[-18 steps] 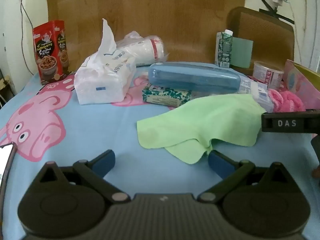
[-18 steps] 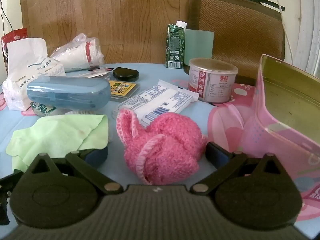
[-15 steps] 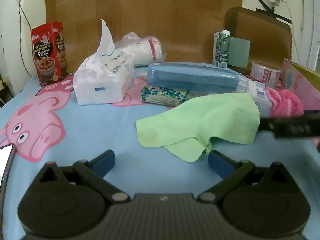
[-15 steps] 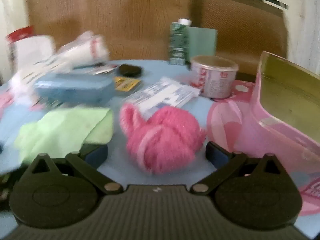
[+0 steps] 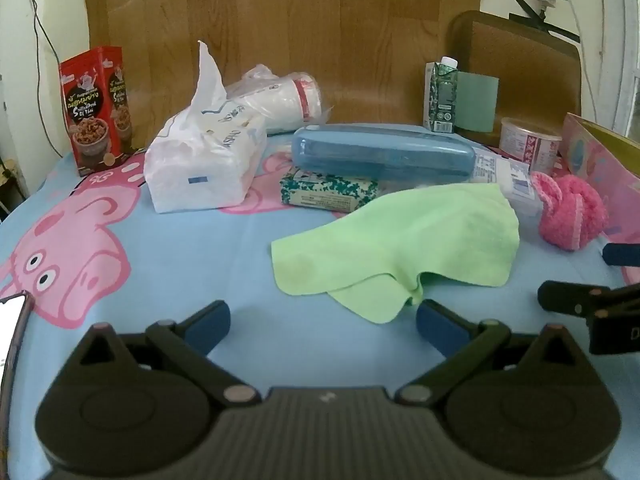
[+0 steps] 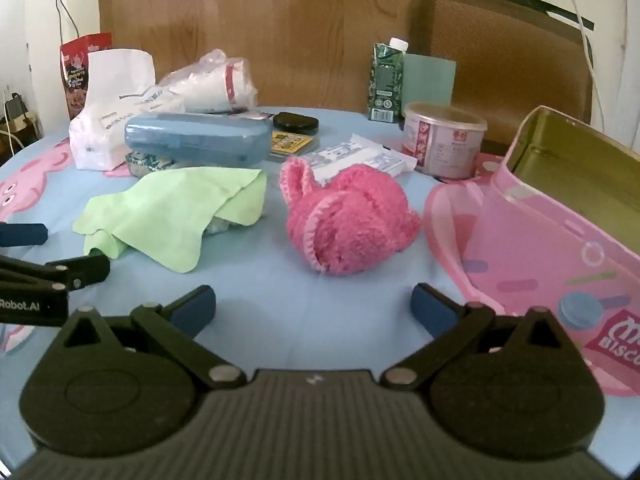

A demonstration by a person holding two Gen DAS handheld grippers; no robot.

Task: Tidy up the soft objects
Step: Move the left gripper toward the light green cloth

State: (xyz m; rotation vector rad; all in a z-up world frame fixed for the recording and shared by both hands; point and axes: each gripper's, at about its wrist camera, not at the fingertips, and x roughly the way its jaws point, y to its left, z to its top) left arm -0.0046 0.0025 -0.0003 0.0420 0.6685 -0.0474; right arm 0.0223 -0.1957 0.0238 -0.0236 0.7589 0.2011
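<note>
Both claws gape wide and empty: left gripper [image 5: 322, 322] faces the limp, light green cloth [image 5: 404, 248] draped mid-table, best pinched at its near hem, right gripper [image 6: 312, 302] faces the squashy pink knit hat [image 6: 348, 224] beside the pink tin [image 6: 560, 220], grabbable anywhere.

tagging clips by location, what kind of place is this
Most likely a home: a table under a cartoon pig tablecloth, cluttered with a tissue pack and a drink carton, a woven chair behind.
</note>
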